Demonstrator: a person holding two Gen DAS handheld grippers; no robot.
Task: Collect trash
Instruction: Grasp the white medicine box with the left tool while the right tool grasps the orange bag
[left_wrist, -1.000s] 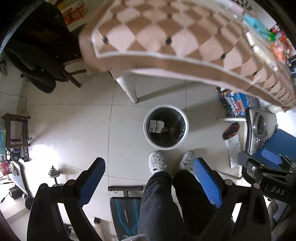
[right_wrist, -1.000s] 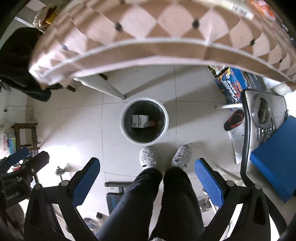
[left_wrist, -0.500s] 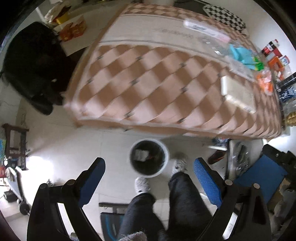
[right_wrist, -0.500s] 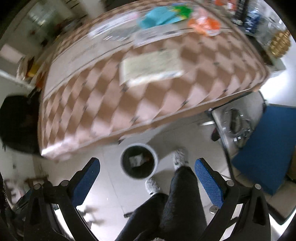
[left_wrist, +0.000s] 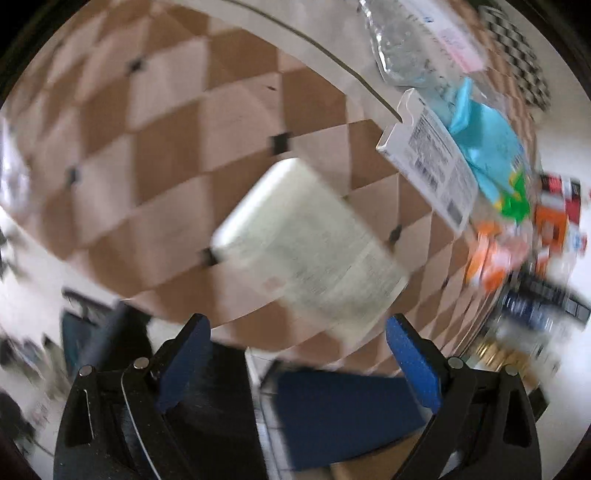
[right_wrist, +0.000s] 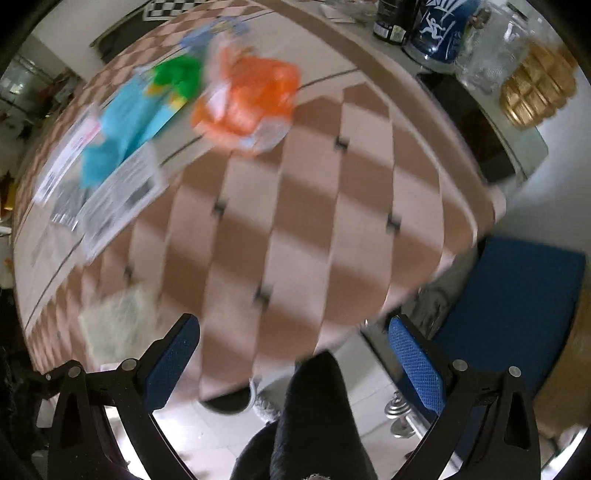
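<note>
Both views are blurred by motion. A pale white packet (left_wrist: 310, 251) lies on the brown checkered tablecloth (left_wrist: 177, 155), just ahead of my open left gripper (left_wrist: 297, 343), which holds nothing. Beyond it lie a white printed card (left_wrist: 432, 162), a blue-and-green wrapper (left_wrist: 487, 144) and a clear plastic bag (left_wrist: 402, 48). In the right wrist view an orange wrapper (right_wrist: 247, 103) and the blue-and-green wrapper (right_wrist: 144, 110) lie far ahead of my open, empty right gripper (right_wrist: 291, 350), which hangs over the table's near edge. The pale packet (right_wrist: 118, 321) shows at its lower left.
Jars, a dark blue can (right_wrist: 439, 26) and a gold object (right_wrist: 535, 88) stand at the table's far right. A blue seat (right_wrist: 517, 306) stands beside the table. The person's dark trouser leg (right_wrist: 314, 424) and a slipper are below on the tiled floor.
Both grippers swung up from over the floor bin to above the table. The bin has left both views; the trash on the tablecloth now fills them. Both stayed open.
</note>
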